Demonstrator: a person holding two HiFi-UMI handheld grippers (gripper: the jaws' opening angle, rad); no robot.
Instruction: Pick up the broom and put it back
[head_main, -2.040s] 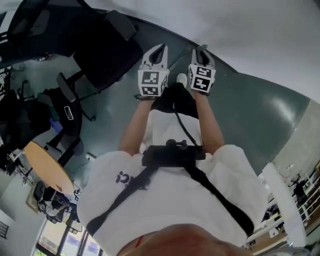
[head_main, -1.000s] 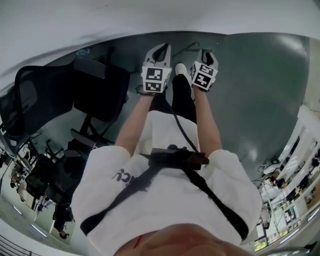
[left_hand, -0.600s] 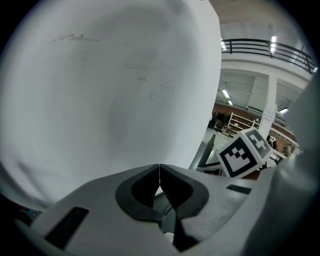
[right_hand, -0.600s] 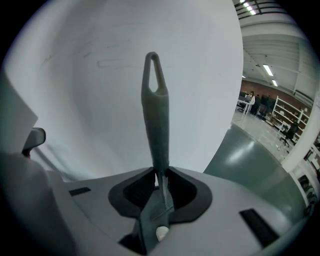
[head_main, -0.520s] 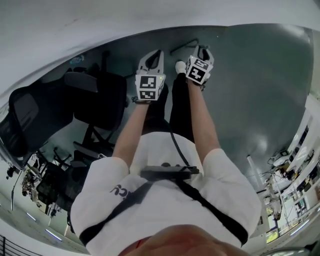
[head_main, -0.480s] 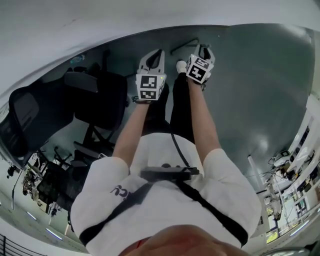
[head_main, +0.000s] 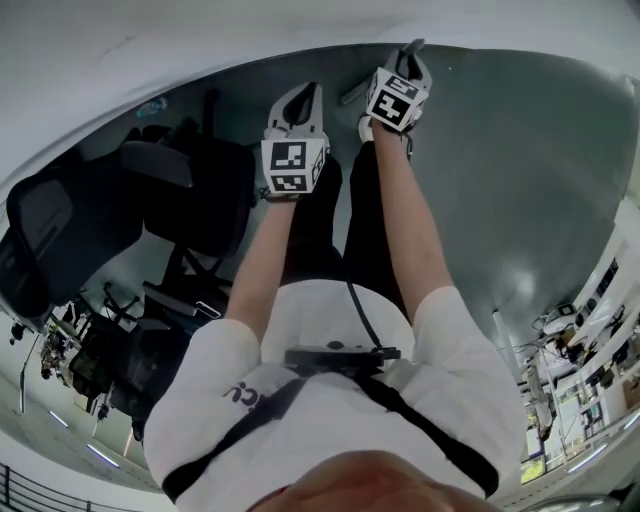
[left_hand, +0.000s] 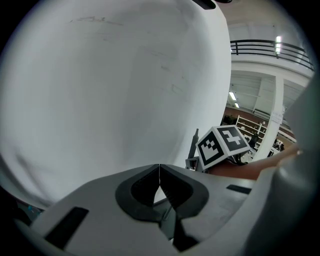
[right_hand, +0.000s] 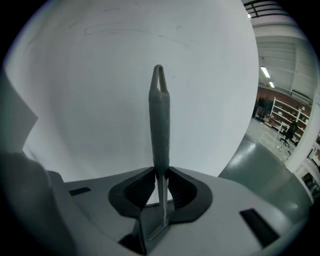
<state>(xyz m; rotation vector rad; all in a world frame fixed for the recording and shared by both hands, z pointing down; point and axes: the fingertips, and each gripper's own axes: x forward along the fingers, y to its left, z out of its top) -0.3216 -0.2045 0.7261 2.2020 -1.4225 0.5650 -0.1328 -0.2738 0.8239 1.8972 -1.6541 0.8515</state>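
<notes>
The broom shows as a grey handle (right_hand: 160, 115) with a hanging loop at its tip, standing up against the white wall in the right gripper view. My right gripper (right_hand: 160, 172) is shut on it where the grey grip ends and a thin metal rod runs on down between the jaws. In the head view the right gripper (head_main: 412, 52) is stretched farthest from the body, at the foot of the wall. My left gripper (left_hand: 159, 172) is shut with nothing in it and its pads meet. It hangs to the left (head_main: 305, 92), apart from the broom. The broom's head is hidden.
A white wall (head_main: 200, 40) rises just ahead of both grippers, above a grey-green floor (head_main: 520, 180). Black office chairs (head_main: 190, 190) stand close on the left. A short grey bar (head_main: 350, 95) lies by the wall's foot. A white shoe (head_main: 365, 126) is below the right gripper.
Both grippers have reached farther out and down toward the foot of the wall, the right one more. The right gripper still holds the handle and the left stays shut.
</notes>
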